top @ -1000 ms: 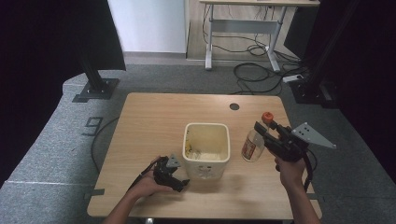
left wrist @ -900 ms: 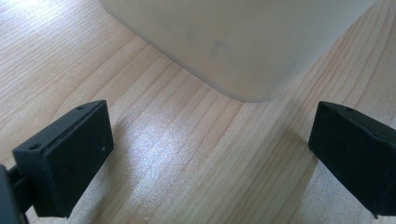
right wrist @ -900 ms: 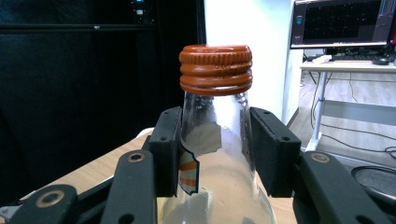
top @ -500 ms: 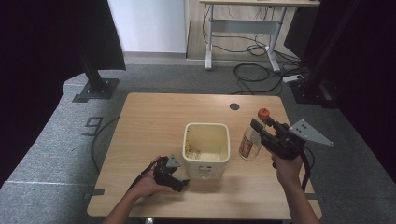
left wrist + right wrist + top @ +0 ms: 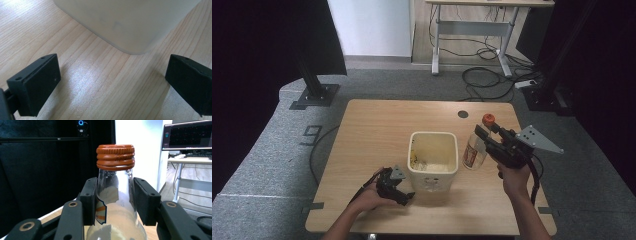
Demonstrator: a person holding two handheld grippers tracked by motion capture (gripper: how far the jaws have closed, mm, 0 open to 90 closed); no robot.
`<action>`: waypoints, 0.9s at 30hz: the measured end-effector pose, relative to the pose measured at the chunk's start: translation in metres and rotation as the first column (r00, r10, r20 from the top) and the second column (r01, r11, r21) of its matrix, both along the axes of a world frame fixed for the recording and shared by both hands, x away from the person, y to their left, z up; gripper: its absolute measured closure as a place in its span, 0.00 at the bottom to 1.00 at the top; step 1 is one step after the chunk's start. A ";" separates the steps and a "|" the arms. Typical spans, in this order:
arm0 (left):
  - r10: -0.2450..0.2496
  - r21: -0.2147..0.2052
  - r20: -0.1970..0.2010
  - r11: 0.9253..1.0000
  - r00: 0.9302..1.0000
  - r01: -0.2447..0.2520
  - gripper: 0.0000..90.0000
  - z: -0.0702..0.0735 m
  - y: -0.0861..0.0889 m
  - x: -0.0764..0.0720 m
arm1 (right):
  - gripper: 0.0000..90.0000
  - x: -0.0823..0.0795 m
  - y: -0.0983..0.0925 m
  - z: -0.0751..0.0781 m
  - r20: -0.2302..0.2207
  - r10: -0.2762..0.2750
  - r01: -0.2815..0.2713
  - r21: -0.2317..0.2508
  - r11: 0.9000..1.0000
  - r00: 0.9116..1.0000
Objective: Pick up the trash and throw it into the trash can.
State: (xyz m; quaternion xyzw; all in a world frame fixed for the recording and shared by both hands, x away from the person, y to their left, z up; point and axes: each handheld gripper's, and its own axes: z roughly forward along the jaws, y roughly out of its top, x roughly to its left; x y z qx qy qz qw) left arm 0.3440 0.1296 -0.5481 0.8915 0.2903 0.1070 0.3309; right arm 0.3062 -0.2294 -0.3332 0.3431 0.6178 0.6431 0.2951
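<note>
Since a second ago the bottle (image 5: 472,150) in the right hand-held gripper (image 5: 486,140) has shifted slightly left and farther, nearer the bin (image 5: 433,159). At the near left, the left hand-held gripper (image 5: 399,189) lies low on the surface (image 5: 377,130), jaws apart with nothing between them, just beside the bin's near left corner. Farther right, the right hand-held gripper is clamped on the glass bottle's neck below its orange cap (image 5: 115,156), beside the bin's right wall.
</note>
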 end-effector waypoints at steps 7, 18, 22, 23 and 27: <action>0.000 0.000 0.000 1.000 1.000 0.000 0.00 0.000 0.000 0.000 | 0.63 0.000 0.005 0.006 0.010 0.006 -0.006 0.005 1.000 1.000; 0.001 -0.001 0.001 1.000 1.000 -0.001 0.00 0.000 0.000 0.000 | 0.63 0.000 0.015 0.014 0.026 0.024 -0.025 0.009 1.000 0.999; 0.001 0.000 0.000 1.000 1.000 -0.001 0.00 0.000 0.000 0.000 | 0.63 0.002 0.020 0.017 0.025 0.032 -0.032 0.002 0.999 0.999; 0.001 0.000 0.000 1.000 1.000 -0.001 0.00 0.000 0.000 0.000 | 0.63 0.002 0.020 0.017 0.024 0.033 -0.033 0.003 0.999 0.999; 0.000 -0.001 0.000 1.000 1.000 0.000 0.00 0.000 0.000 0.000 | 0.63 0.004 0.025 0.019 0.024 0.042 -0.042 0.008 0.999 0.999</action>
